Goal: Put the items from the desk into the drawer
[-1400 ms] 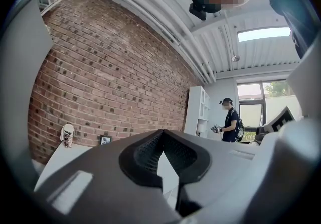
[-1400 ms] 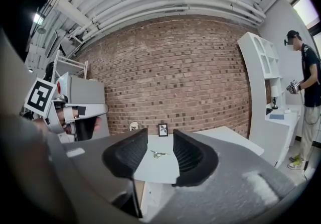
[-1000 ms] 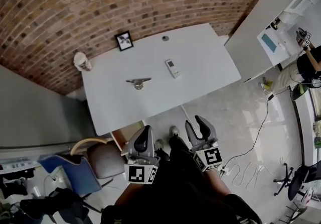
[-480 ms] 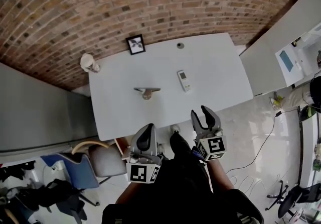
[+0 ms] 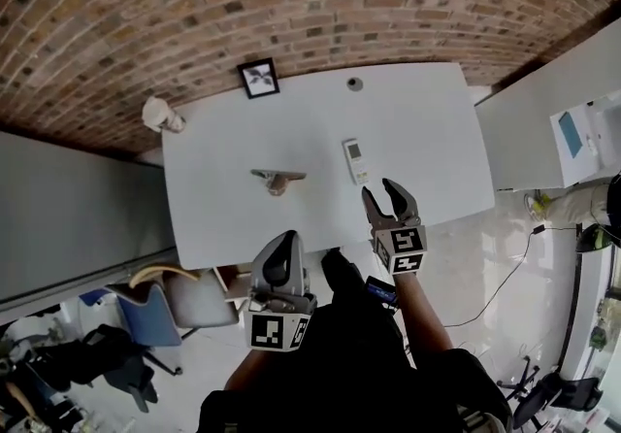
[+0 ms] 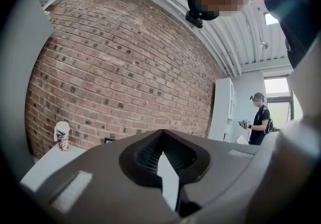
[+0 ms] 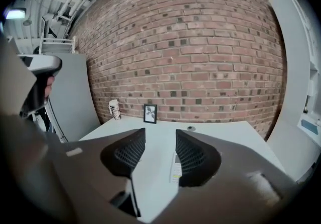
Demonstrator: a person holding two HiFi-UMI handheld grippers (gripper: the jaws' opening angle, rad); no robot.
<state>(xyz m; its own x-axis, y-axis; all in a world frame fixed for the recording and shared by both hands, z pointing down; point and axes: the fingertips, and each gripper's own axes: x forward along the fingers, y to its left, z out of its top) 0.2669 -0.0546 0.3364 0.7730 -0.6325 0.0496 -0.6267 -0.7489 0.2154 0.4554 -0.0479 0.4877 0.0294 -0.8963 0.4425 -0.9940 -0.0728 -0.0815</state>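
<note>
A white remote [image 5: 356,160] lies on the white desk [image 5: 427,140], right of centre. A metal stand [image 5: 277,179] sits near the desk's middle. My right gripper [image 5: 383,194] hangs over the desk's near edge, just short of the remote; its jaws have just been opening and nothing is between them. In the right gripper view the remote [image 7: 176,166] shows past the open right gripper [image 7: 160,135], partly behind one finger. My left gripper [image 5: 279,249] is shut and empty, short of the desk's front edge; the left gripper [image 6: 161,132] shows its tips meeting.
A framed picture [image 5: 259,78] and a paper cup [image 5: 159,115] stand at the desk's back by the brick wall. A chair [image 5: 184,300] sits by the desk's near left corner. A white cabinet [image 5: 543,130] stands to the right. A person [image 6: 260,117] stands far off.
Both grippers have moved forward toward the desk. The right one has come down over the near edge close to the remote, and its jaws stand wider.
</note>
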